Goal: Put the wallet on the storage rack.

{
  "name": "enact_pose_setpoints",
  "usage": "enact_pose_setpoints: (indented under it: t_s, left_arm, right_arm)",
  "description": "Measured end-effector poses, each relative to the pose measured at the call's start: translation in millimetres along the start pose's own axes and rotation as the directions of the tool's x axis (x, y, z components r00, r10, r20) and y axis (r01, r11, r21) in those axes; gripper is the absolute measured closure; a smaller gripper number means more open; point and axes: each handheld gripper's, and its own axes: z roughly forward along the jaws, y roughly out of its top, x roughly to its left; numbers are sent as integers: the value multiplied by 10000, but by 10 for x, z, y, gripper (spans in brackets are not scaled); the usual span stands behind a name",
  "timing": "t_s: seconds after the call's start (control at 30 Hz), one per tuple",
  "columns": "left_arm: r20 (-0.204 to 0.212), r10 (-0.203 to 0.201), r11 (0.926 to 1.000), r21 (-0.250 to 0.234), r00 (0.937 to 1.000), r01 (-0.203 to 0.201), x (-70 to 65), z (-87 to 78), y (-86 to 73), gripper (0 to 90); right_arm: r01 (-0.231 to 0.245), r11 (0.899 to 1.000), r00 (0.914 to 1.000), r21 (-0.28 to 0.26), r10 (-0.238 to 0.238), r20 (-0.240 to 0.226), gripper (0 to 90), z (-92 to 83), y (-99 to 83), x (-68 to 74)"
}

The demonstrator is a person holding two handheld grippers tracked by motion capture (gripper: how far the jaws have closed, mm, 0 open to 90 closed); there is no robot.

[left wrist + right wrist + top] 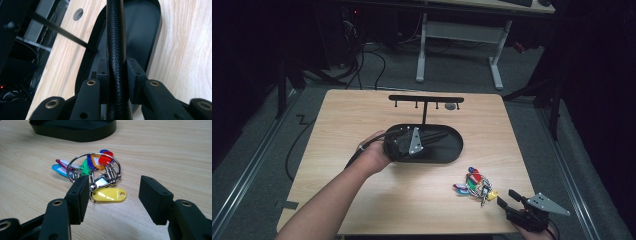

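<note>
Left gripper (432, 140), centre of the high view: jaws clenched on a black braided cable (115, 50) that runs up between the pads in the left gripper view, above the black oval tray (454, 152). A thin black post (425, 111) rises from the tray's far rim to a black crossbar with pegs (426, 99). Bare wooden table (362, 115) lies open on either side of the tray.

Right gripper (504, 199), lower right of the high view near the table's front edge: jaws released and wide apart, holding nothing. The bunch of keys with coloured plastic tags on a steel ring (93, 168) lies on the table just beyond its pads, apart from the tray's near rim.

The cable's lower end is hidden by the left jaws; the right hand is cut off at the bottom of the frame.
</note>
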Motion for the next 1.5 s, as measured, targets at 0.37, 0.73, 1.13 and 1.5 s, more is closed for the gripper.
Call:
enact_pose_setpoints:
  t_s: [0.37, 0.73, 1.13, 1.5]
  left_arm:
    - [-150, -51, 9998, -199, 9999, 48, 91, 236, 44, 751]
    - [-119, 25, 10000, -77, 9999, -26, 189, 426, -5, 753]
    - [-84, 311, 9995, -35, 9995, -312, 267, 593, -109, 747]
    - [-291, 643, 9957, 682, 9975, -622, 269, 677, -203, 737]
  right_arm:
    - [-29, 10000, 10000, -41, 29, -55, 423, 38, 25, -8]
    - [-68, 10000, 10000, -32, 68, -23, 423, 36, 19, -15]
    - [-186, 9998, 9998, 3, 186, 57, 424, 11, -13, -40]
    - [-159, 9998, 9999, 116, 159, 20, 424, 28, -25, -25]
